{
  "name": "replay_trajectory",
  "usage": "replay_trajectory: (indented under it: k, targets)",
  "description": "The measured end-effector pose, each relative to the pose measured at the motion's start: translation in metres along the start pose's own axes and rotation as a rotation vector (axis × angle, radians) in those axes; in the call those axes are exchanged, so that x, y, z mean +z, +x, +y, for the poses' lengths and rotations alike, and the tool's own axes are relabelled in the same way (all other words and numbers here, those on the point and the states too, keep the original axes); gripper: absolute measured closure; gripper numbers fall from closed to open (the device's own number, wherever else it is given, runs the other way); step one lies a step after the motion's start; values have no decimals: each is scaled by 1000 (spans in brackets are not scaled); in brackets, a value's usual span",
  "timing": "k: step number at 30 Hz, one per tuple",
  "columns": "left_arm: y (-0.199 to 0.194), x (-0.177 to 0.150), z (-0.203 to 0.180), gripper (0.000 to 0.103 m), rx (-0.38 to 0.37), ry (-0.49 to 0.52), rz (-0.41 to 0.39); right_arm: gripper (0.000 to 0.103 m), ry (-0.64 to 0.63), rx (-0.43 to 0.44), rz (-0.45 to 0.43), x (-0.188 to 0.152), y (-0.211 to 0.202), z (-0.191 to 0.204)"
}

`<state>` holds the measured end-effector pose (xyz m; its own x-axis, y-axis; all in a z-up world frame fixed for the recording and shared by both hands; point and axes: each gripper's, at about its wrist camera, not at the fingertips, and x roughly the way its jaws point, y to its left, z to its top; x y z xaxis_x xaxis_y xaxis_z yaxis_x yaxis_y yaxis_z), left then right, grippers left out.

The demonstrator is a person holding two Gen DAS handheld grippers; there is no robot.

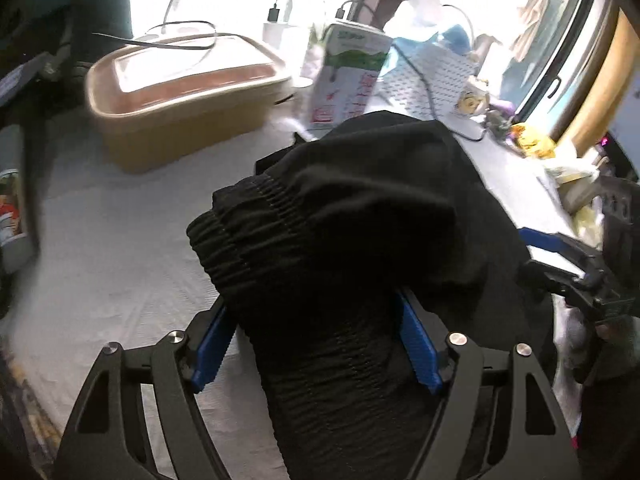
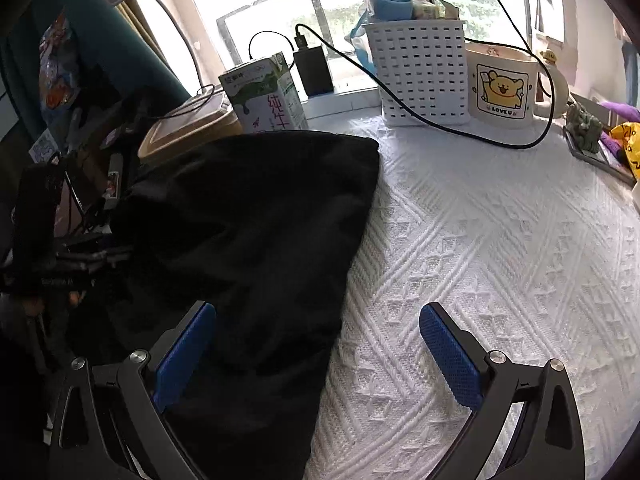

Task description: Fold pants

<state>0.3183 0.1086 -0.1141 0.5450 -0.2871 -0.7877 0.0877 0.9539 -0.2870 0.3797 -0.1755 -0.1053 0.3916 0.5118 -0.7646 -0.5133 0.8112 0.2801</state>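
Observation:
The black pants (image 1: pixel 360 216) lie bunched on the white textured tablecloth (image 2: pixel 500 240). In the left wrist view their elastic waistband (image 1: pixel 256 240) runs between my left gripper's blue pads, and the left gripper (image 1: pixel 316 320) is closed on this thick bundle. In the right wrist view the pants (image 2: pixel 248 240) cover the left half of the cloth. My right gripper (image 2: pixel 316 320) is open, its left pad over the pants' edge and its right pad (image 2: pixel 448 356) over bare cloth. The right gripper also shows at the right of the left wrist view (image 1: pixel 568 264).
At the back stand a tan lidded box (image 1: pixel 180 92), a milk carton (image 2: pixel 268 96), a white perforated basket (image 2: pixel 420 76), a bear mug (image 2: pixel 504 88) and black cables (image 2: pixel 460 128). Small figurines and yellow items (image 2: pixel 592 128) sit at the right edge.

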Motion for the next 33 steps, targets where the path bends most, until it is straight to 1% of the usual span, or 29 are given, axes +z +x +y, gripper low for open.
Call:
replay_trajectory:
  k: [1, 2, 3, 4, 5, 7, 10, 13, 14, 15, 16, 17, 18, 19, 20, 21, 24, 26, 27, 28, 29, 30, 32, 33]
  targets:
    - [0, 0, 3, 38, -9, -5, -4, 7, -3, 21, -5, 1, 0, 0]
    - [0, 0, 4, 40, -11, -8, -4, 29, -13, 50, -11, 2, 1, 0]
    - [0, 0, 6, 40, -20, -7, -17, 40, -21, 70, -12, 3, 4, 1]
    - [1, 0, 6, 40, -24, -2, -25, 47, -18, 73, -1, 5, 10, 0]
    - [2, 0, 6, 40, -24, 16, -38, 47, -14, 77, 7, 6, 14, -1]
    - [5, 1, 2, 38, -8, 42, -38, 47, 3, 87, 3, 13, 20, -3]
    - [11, 6, -4, 32, 16, 66, -21, 47, 49, 54, -3, 25, 27, -10]
    - [12, 6, -5, 32, 22, 77, -39, 47, 82, 75, -9, 29, 30, -14]
    - [12, 5, -4, 34, 21, 73, -44, 47, 83, 82, -12, 29, 31, -14]
    - [11, 4, -4, 39, 20, 68, -51, 46, 72, 100, -11, 30, 33, -11]
    - [10, 3, -3, 48, 14, 56, -61, 46, 63, 115, -6, 30, 35, -8]
    - [9, 2, -2, 53, -6, 38, -63, 51, 38, 155, 5, 31, 38, -1]
    - [9, 1, -4, 56, -20, 36, -66, 59, 16, 181, 16, 32, 40, 4]
    - [8, 0, -5, 57, -35, 34, -67, 76, -11, 187, 27, 32, 43, 9]
    - [6, -2, -7, 58, -51, 32, -70, 78, -25, 183, 37, 32, 46, 12]
    - [5, -4, -9, 58, -68, 30, -76, 78, -29, 176, 40, 33, 48, 13]
    - [10, -5, -12, 53, -51, 39, -70, 78, 48, 226, 41, 38, 54, 2]
    - [11, -3, -12, 52, -50, 51, -63, 78, 76, 250, 46, 40, 55, -3]
    - [11, -3, -11, 53, -43, 46, -68, 79, 77, 245, 41, 39, 54, -3]
    - [10, -3, -11, 56, -46, 36, -74, 86, 60, 221, 38, 38, 52, 1]
    - [9, -4, -10, 59, -47, 32, -78, 89, 46, 207, 34, 37, 50, 3]
    - [5, -4, -9, 61, -52, 24, -89, 90, 25, 179, 17, 36, 45, 8]
    - [-2, -4, -8, 71, -53, 14, -108, 92, 12, 148, -10, 34, 35, 11]
    - [-9, -5, -7, 73, -60, 2, -123, 92, 9, 131, -36, 33, 26, 15]
